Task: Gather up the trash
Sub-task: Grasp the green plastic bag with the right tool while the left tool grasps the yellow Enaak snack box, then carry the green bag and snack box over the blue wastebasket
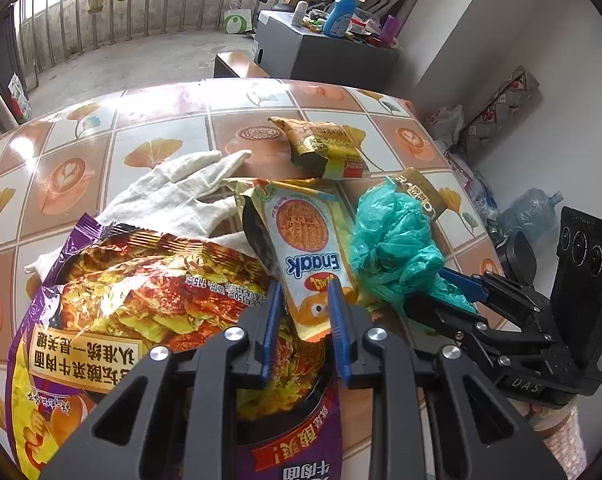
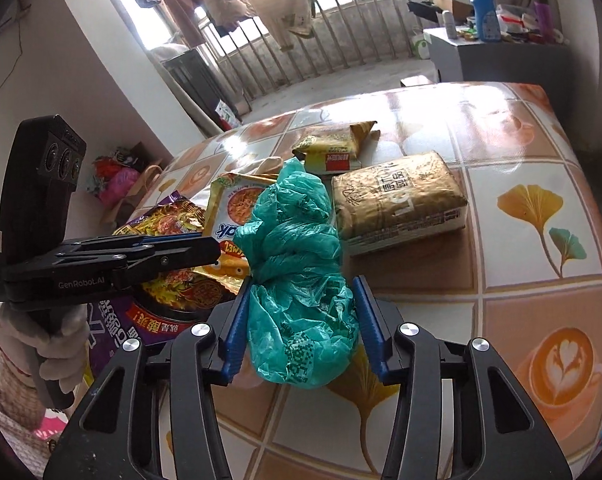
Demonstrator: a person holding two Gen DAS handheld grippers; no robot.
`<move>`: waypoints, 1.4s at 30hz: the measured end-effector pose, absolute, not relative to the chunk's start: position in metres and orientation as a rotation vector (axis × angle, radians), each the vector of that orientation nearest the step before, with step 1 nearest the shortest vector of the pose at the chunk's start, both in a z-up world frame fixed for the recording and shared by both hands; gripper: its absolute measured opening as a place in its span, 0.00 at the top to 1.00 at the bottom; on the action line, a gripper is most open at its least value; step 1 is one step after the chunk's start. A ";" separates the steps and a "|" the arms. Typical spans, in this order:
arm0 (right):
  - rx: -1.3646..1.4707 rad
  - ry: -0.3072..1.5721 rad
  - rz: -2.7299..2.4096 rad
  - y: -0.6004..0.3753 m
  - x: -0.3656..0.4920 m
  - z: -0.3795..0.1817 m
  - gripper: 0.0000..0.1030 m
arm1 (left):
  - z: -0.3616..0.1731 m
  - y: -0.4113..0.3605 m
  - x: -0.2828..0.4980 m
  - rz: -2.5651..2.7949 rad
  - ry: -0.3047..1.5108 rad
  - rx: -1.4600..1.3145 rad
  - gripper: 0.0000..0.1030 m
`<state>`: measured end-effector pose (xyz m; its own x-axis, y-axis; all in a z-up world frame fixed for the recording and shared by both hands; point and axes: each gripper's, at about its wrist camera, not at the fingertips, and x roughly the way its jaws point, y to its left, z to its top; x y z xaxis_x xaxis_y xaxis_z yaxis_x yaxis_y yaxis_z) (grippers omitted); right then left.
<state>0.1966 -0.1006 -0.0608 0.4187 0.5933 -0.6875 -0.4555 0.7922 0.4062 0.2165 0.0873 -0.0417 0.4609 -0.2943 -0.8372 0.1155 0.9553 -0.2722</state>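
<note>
On the tiled table (image 1: 161, 120) lies a pile of wrappers. My left gripper (image 1: 305, 292) is shut on the lower end of a white and orange Enaak snack packet (image 1: 305, 232), which rests on a big purple noodle bag (image 1: 121, 300). From the side, the left gripper (image 2: 217, 250) pinches that packet (image 2: 237, 208). My right gripper (image 2: 303, 280) is shut on a crumpled green plastic bag (image 2: 297, 264), its blue pads against both sides. The right gripper (image 1: 429, 290) reaches the green bag (image 1: 393, 240) from the right.
A white glove (image 1: 173, 196) lies left of the pile. A small gold packet (image 2: 333, 148) and a gold-brown block pack (image 2: 397, 204) sit behind the green bag. A grey cabinet (image 1: 321, 52) with bottles stands beyond the table, a water jug (image 1: 533, 212) to its right.
</note>
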 end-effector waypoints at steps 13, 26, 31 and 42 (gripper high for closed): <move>0.260 0.873 0.683 -0.123 0.171 -0.043 0.60 | -0.013 0.085 0.192 -0.321 0.995 -0.169 1.00; 0.417 0.701 0.664 -0.170 0.146 0.005 0.60 | 0.052 0.086 0.150 -0.376 0.874 -0.162 1.00; 0.496 0.673 0.608 -0.194 0.138 0.012 0.60 | 0.072 0.068 0.146 -0.424 0.824 -0.156 1.00; 0.628 0.583 0.475 -0.259 0.110 0.015 0.60 | 0.093 0.008 0.148 -0.563 0.779 -0.112 1.00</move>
<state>0.1100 -0.2591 0.0148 0.7393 0.5711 -0.3567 -0.2336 0.7144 0.6596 0.1482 0.0083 0.0931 0.5726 -0.5199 -0.6339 0.4389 0.8475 -0.2986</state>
